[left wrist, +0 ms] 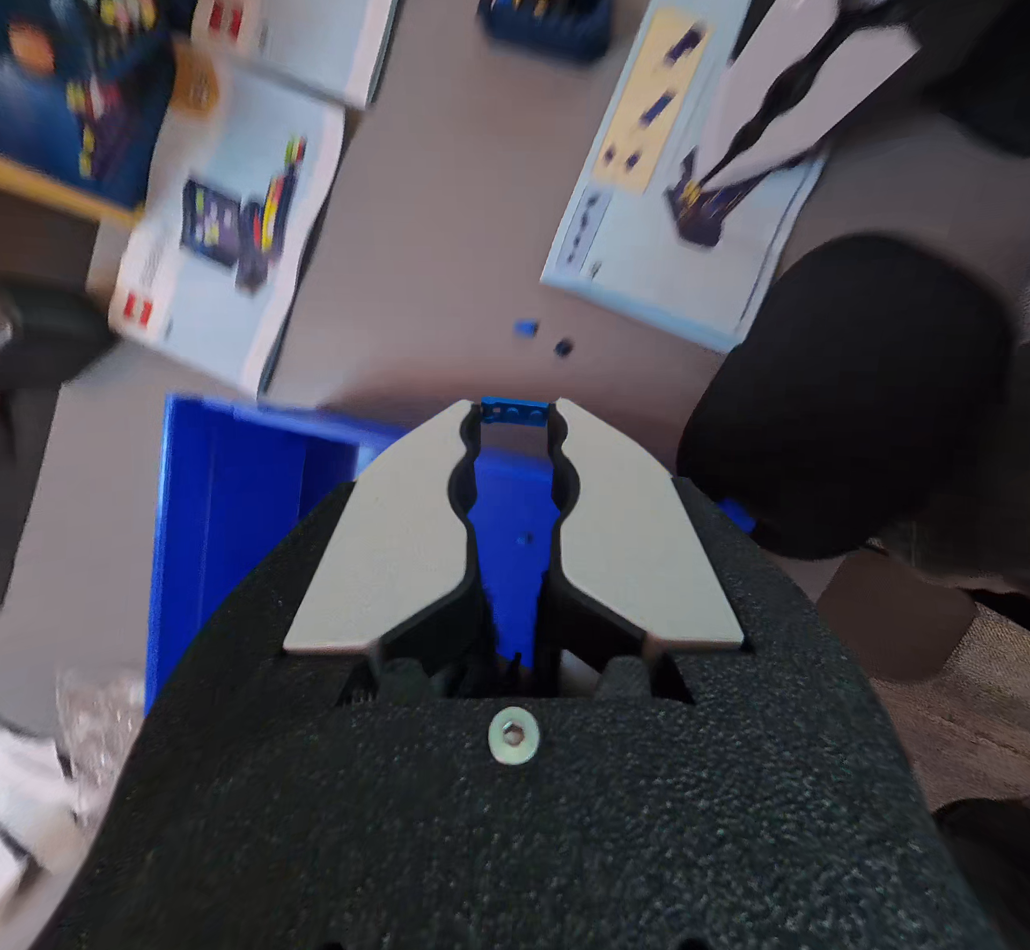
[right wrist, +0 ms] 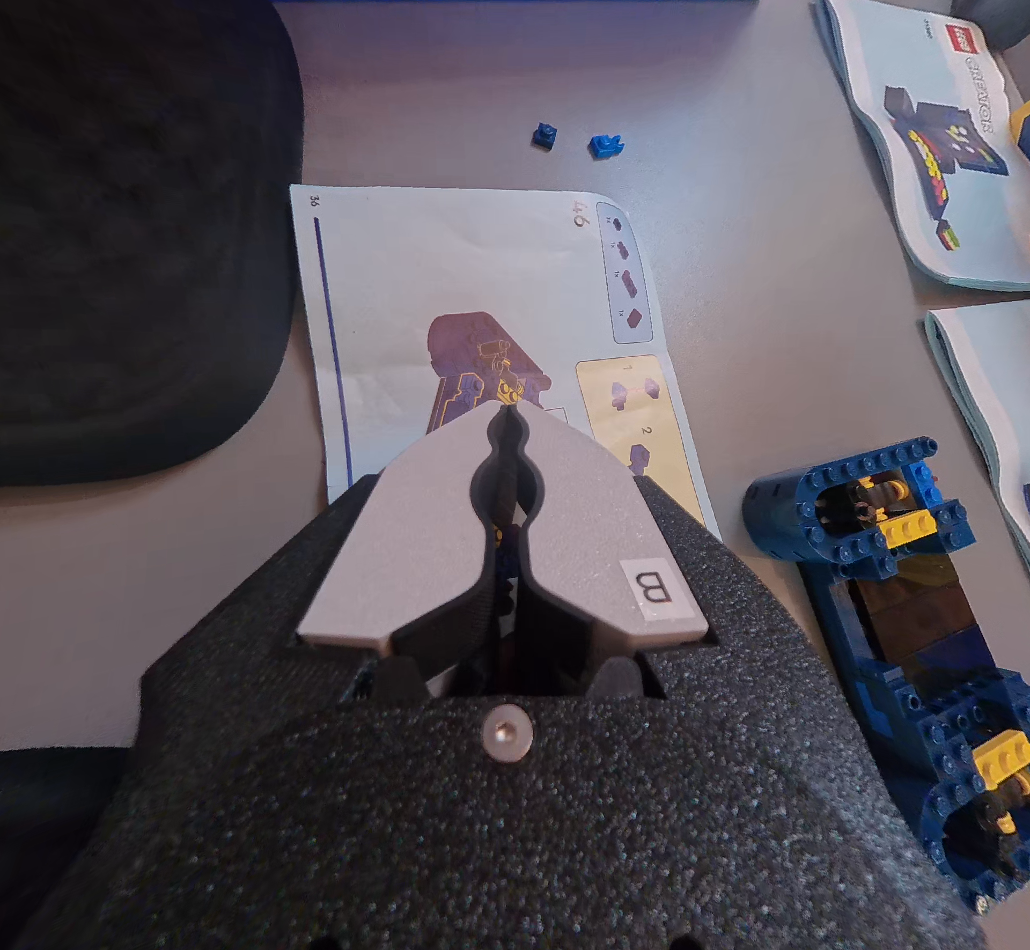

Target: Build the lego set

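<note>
Left wrist view: raised and tilted, facing forward across the grey tabletop (left wrist: 457,232), blurred. Right wrist view: close above, facing steeply down. Shared: open printed instruction sheet (left wrist: 657,187) (right wrist: 474,265), two small blue bricks (left wrist: 543,338) (right wrist: 574,140).

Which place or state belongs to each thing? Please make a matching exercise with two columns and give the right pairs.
1. left tongs
2. right tongs
3. brick model
4. two loose small bricks

A. shut, holding nothing, over the open booklet page
B. on the bare table beyond the page
C. holding a blue brick
D. right of the page

Pairs: 1-C, 2-A, 3-D, 4-B
</note>
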`<control>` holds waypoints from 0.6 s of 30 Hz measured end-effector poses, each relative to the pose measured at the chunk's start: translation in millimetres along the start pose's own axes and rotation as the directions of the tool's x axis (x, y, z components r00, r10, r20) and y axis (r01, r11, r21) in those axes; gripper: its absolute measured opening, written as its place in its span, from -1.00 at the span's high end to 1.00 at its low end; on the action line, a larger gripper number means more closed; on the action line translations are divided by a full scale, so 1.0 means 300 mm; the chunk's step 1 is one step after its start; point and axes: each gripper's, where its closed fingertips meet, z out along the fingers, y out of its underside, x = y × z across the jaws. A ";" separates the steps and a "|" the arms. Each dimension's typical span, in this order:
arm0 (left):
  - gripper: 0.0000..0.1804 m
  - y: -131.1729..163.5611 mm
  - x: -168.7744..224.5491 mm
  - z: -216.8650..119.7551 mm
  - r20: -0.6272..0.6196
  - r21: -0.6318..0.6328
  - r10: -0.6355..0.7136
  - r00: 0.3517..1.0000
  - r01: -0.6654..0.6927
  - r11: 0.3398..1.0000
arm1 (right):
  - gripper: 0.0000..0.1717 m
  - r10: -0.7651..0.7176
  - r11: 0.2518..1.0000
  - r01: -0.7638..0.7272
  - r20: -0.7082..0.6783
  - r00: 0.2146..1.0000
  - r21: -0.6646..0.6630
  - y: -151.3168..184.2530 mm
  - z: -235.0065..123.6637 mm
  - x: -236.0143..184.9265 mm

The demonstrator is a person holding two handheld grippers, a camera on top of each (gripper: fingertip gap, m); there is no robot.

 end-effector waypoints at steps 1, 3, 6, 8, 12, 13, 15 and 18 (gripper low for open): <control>0.75 -0.043 0.010 0.012 -0.018 0.006 0.027 0.999 -0.027 1.000 | 1.00 -0.002 1.000 0.002 -0.001 1.000 0.000 0.000 0.000 0.000; 0.75 -0.091 0.012 0.056 -0.036 -0.034 0.081 0.996 -0.082 0.996 | 1.00 -0.005 1.000 0.005 -0.004 1.000 0.000 0.000 0.000 0.000; 0.75 -0.123 -0.005 0.154 -0.079 -0.113 0.124 0.989 -0.133 0.985 | 1.00 -0.006 1.000 0.006 -0.005 1.000 -0.001 0.000 0.001 0.000; 0.75 -0.109 -0.034 0.229 -0.086 -0.209 0.138 0.987 -0.153 0.966 | 1.00 -0.003 1.000 0.003 -0.003 1.000 0.000 0.000 0.001 0.000; 0.75 -0.071 -0.035 0.360 -0.181 -0.323 0.126 0.975 -0.180 0.929 | 1.00 -0.005 1.000 0.005 -0.004 1.000 0.000 0.001 0.001 0.000; 0.75 -0.052 -0.046 0.384 -0.181 -0.362 0.125 0.976 -0.184 0.914 | 1.00 -0.005 1.000 0.005 -0.004 1.000 0.000 0.001 0.001 0.000; 0.75 -0.022 -0.056 0.427 -0.195 -0.413 0.119 0.974 -0.192 0.890 | 1.00 -0.004 1.000 0.004 -0.003 1.000 0.000 0.000 0.001 0.000; 0.75 0.013 -0.049 0.480 -0.238 -0.449 0.089 0.967 -0.191 0.873 | 1.00 -0.002 1.000 0.002 -0.002 1.000 0.000 0.001 0.000 0.000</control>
